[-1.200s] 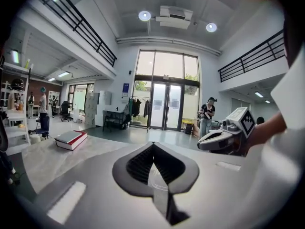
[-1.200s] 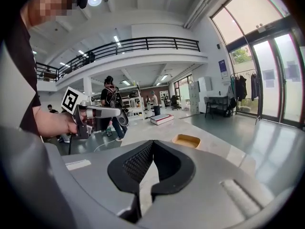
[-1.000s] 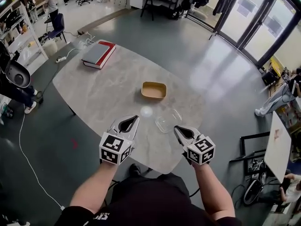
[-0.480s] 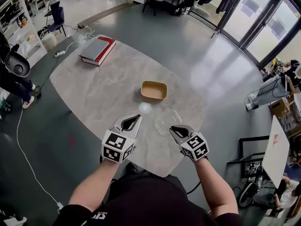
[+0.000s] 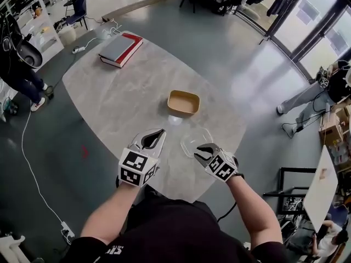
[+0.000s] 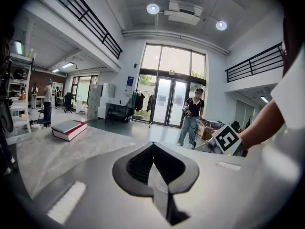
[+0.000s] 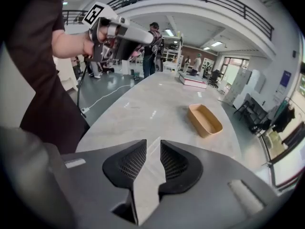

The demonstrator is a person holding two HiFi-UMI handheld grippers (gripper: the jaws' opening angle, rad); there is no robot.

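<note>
My left gripper [image 5: 159, 131] [image 6: 152, 146] hovers over the near part of the marble table [image 5: 120, 100], shut with nothing between its jaws. My right gripper [image 5: 199, 150] [image 7: 153, 144] is tilted down at the table with a narrow gap between its jaws, so it is open and holds nothing. It sits at the near edge of a clear plastic container [image 5: 195, 140]. A tan tray [image 5: 184, 103] [image 7: 205, 120] lies just beyond that. A red and grey book [image 5: 120, 49] [image 6: 69, 129] rests at the table's far left end.
The table's near edge is close to my body. A person [image 6: 190, 116] stands by the glass doors, and others stand near the shelves [image 5: 22, 21] at left. A white cable [image 5: 30, 163] runs along the floor left of the table.
My right gripper has swung in toward the clear container, tipped down at the table, and its jaws have parted slightly. The left gripper has barely moved.
</note>
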